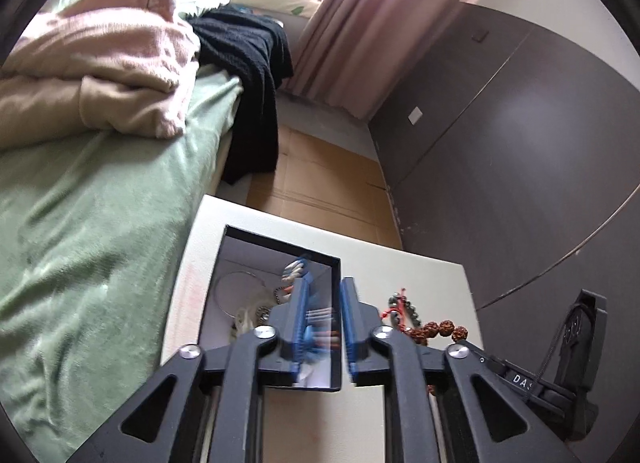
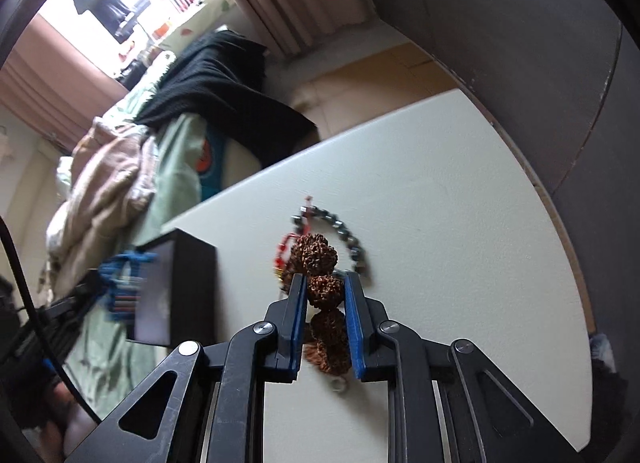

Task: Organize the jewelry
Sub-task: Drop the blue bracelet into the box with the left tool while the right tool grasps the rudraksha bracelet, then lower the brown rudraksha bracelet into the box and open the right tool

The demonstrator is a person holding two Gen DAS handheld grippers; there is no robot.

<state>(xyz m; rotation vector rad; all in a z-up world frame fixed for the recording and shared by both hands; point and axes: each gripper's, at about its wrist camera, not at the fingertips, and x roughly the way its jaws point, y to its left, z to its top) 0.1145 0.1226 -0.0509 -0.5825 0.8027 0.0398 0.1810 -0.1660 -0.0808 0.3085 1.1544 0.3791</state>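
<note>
Right hand-held gripper (image 2: 325, 292) is pinched on the brown seed-bead bracelet (image 2: 320, 259) just over the white worktop (image 2: 460, 191), left hand-held gripper (image 1: 323, 303) part-open and empty above the black box (image 1: 280, 241), so next comes a lift across into it.

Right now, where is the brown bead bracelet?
In the right wrist view the brown bead bracelet sits on the white table, clamped in the right gripper, just in front of the grey bead bracelet.
</note>
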